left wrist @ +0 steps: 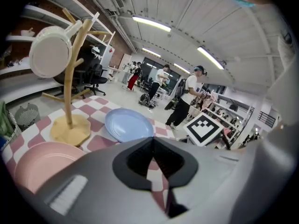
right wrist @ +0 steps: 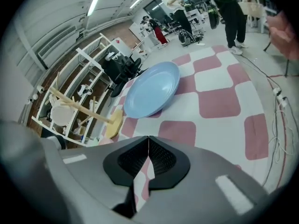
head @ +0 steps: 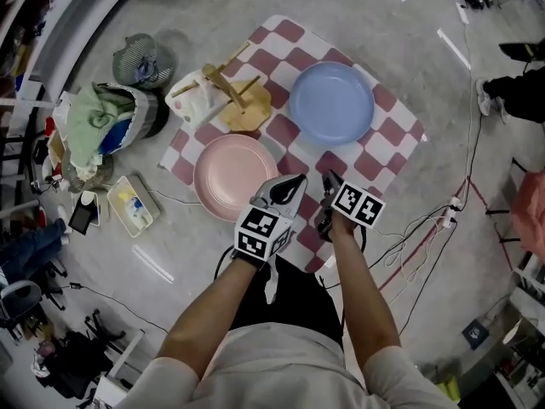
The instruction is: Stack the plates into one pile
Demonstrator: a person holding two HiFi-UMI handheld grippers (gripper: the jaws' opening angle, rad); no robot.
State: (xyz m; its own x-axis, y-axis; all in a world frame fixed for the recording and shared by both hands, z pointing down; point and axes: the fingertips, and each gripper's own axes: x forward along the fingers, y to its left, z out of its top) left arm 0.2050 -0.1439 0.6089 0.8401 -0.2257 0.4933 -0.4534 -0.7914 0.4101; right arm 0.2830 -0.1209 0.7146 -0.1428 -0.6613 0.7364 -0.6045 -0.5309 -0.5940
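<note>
Your left gripper and right gripper are both pinched together and empty. The 2 plates, pink plate and blue plate, lie apart, with nothing stacked yet.

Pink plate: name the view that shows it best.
Head view: the whole pink plate shows from above. The left gripper view catches only part of it; the right gripper view shows none clearly.

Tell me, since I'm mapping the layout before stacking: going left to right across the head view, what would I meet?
From the left: green cloth bundle → pink plate → blue plate. The wooden stand overlaps the pink plate's span, so it is left out.
</note>
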